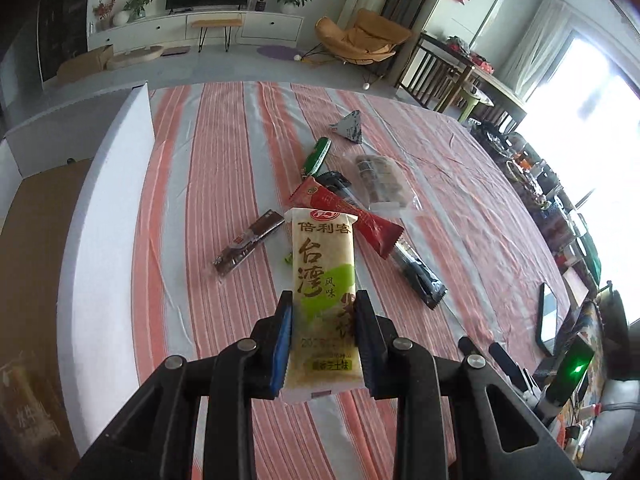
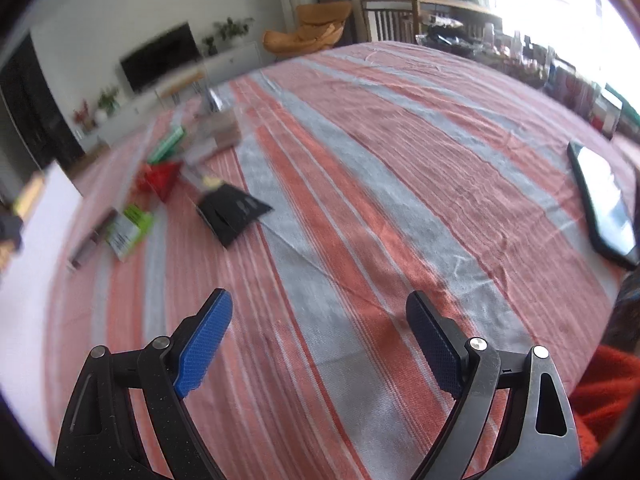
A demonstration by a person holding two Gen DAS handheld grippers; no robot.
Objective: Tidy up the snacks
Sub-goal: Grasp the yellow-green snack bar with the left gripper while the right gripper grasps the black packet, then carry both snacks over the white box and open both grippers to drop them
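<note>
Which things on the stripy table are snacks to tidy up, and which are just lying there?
Snacks to tidy:
cream rice cracker packet, held in the left tongs
red packet
brown bar
green packet
clear pack of brown biscuits
grey triangle packet
black packet

Just lying there:
phone

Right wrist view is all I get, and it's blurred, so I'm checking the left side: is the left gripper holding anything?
Observer: Yes. The left gripper is shut on a cream and green snack pack, lifted off the tablecloth.
Operator: What's left in the pile?
Observer: A red pack lies across a black one, and there's a brown bar.
Operator: Anything behind those?
Observer: A clear pack of brown pieces and a grey triangular pack.
</note>
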